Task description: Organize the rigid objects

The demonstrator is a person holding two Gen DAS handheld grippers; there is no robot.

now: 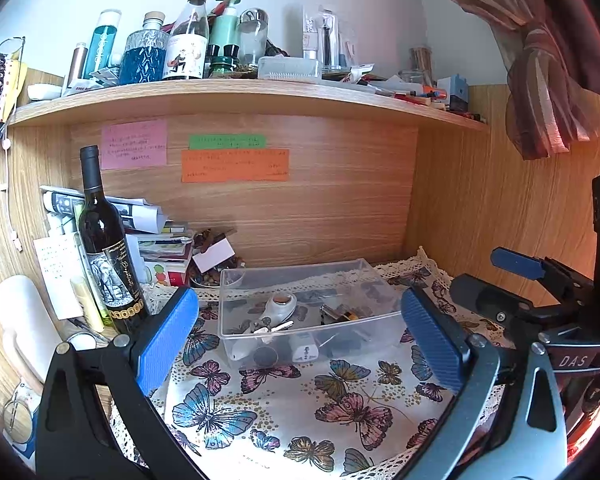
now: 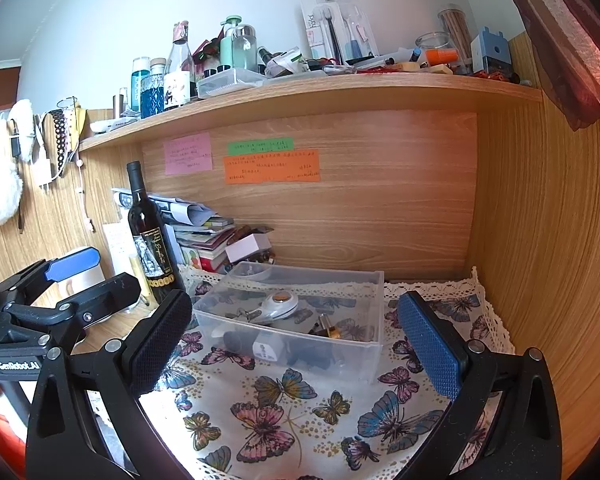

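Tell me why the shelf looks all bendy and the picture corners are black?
Left wrist view: the fisheye lens bows the wooden shelf into an arch and blackens the corners. Right wrist view: the same curving, plus an orange glow along the right wooden wall.

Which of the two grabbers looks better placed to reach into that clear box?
Slightly the left gripper, I'd guess: the clear box sits squarely between its open jaws. From the right gripper, also open, the box lies off-centre.

Clear, smooth plastic rectangular bin (image 1: 312, 300), matt butterfly-printed white cloth with lace edging (image 1: 300, 412), wood-grain laminate desk panel (image 1: 300, 200), glossy dark glass wine bottle (image 1: 104, 240), ribbed blue rubber finger pads (image 1: 164, 336).
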